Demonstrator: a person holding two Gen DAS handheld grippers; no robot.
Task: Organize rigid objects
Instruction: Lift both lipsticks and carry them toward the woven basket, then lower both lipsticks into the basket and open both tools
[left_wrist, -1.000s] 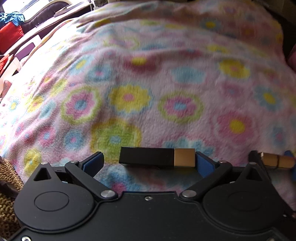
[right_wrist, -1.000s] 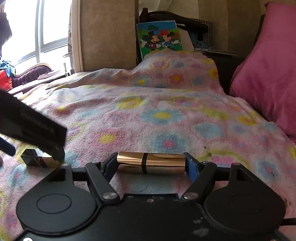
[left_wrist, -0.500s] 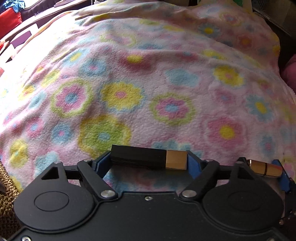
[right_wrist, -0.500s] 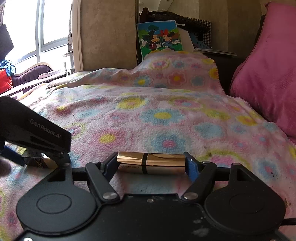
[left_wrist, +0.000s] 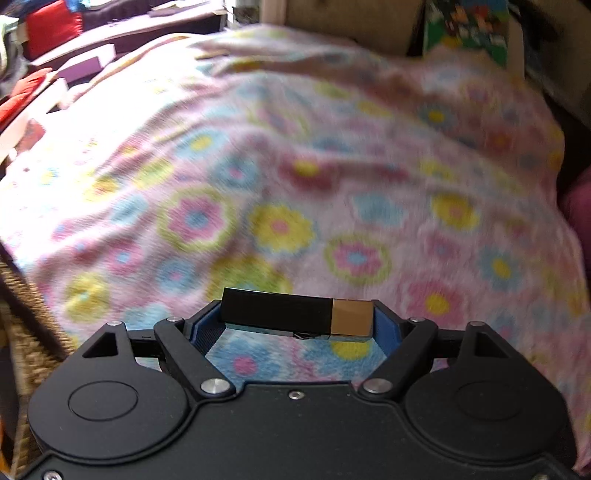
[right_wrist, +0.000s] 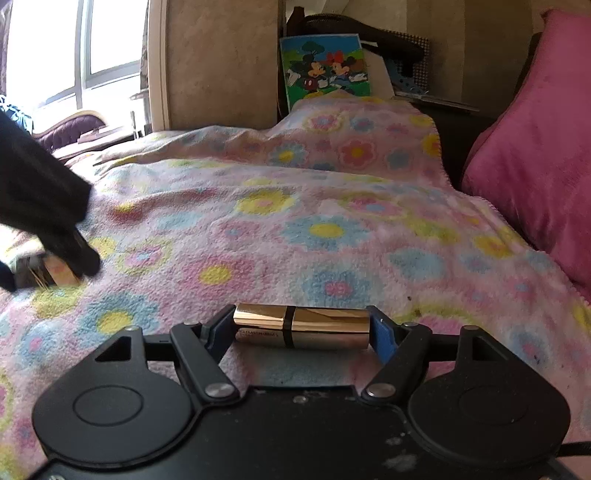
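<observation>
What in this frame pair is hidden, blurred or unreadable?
- Left wrist view: floral blanket and far shelves, smeared by motion blur.
- Right wrist view: left claw, blurred, cut by the frame edge, hiding most of its black-and-gold tube.
- Right wrist view: gold tube print, too small.

Daylight from a window (right_wrist: 74, 48) falls on the flowered blanket (right_wrist: 314, 229), pink cushion (right_wrist: 535, 158) alongside.

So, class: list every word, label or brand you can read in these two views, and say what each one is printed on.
None can be quoted.
Gold tube in the right tongs: a small dark line of print on its lower left side, too small to read.
Black and gold tube in the left tongs: no print shows.
Cartoon mouse picture: no words visible.
</observation>
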